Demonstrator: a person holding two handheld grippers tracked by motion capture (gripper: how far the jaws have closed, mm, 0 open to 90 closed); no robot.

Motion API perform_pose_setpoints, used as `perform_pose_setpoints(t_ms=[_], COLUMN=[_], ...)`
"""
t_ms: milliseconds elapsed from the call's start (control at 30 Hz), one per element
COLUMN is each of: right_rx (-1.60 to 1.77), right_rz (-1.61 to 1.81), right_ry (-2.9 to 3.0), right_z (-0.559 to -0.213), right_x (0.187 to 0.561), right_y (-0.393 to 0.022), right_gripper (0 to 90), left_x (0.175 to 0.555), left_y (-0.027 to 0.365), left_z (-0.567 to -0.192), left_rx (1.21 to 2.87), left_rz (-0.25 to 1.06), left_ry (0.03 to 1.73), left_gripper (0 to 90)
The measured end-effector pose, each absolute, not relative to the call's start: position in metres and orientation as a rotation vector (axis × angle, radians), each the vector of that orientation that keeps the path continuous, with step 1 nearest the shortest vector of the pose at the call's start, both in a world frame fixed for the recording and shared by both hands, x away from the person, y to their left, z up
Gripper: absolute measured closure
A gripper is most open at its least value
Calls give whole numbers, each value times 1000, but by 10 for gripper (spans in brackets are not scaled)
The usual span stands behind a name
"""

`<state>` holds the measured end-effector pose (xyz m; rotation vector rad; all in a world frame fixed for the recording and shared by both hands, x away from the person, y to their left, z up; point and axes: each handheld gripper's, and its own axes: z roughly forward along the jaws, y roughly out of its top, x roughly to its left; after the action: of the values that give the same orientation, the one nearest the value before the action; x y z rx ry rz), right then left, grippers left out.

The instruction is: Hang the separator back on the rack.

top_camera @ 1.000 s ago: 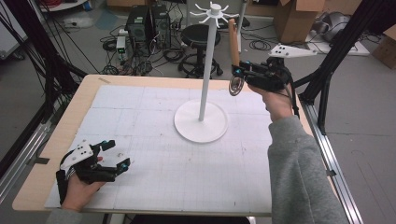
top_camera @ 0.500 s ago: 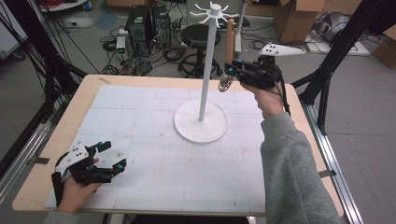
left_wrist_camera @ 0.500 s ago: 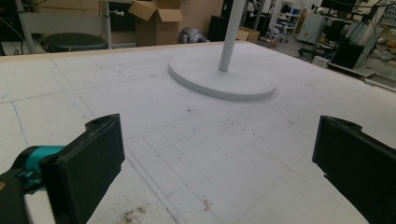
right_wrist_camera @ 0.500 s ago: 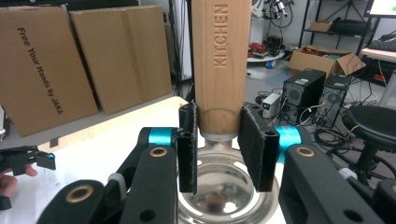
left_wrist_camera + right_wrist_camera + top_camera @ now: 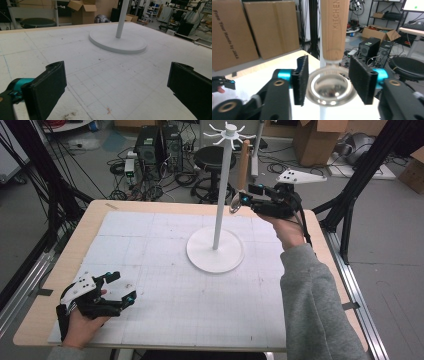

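Right tongs (image 5: 242, 199) have just been opening; pads stand apart on either side of the wooden-handled ladle (image 5: 333, 82), which hangs from the white hook stand (image 5: 221, 185), bowl low. Judged: hanging done, only pulling back remains. Left tongs (image 5: 122, 287) rest wide apart, empty, on the desk (image 5: 150, 250) near corner. Stand pole sits close behind the ladle; boxes and cables beyond.
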<state>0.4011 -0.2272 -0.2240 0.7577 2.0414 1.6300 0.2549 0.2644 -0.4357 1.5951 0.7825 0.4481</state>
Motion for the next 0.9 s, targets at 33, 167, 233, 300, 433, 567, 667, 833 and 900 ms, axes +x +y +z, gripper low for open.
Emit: perform_pose_setpoints(t_ms=[33,167,233,300,433,567,667,833,900], right_rx=[751,724,695,687,678,671,650,638,646], right_rz=[1630,1626,1629,1622,1612,1609,1612,1603,1601], right_ry=[2043,2061,2067,2075,2127,2146,2150,2163,2160], right_z=[-225,-227,-229,-231,-240,-247,-252,-260,-263], right_x=[401,397,394,391,387,382,377,370,370], right_y=[-227,-229,-230,-230,-231,-233,-236,-244,-248], right_gripper=[434,361,329,244,108,13,4,4,4], left_x=[255,255,255,256,257,259,260,261,260], left_y=[264,264,265,264,260,258,258,258,258], left_z=[-436,-435,-434,-434,-435,-435,-435,-435,-435], left_rx=[1594,1586,1579,1584,1595,1598,1590,1588,1592], left_rz=[448,449,448,449,440,437,435,434,435], left_ry=[782,780,782,783,775,773,778,780,777], left_gripper=[28,28,28,28,28,28,28,28,28])
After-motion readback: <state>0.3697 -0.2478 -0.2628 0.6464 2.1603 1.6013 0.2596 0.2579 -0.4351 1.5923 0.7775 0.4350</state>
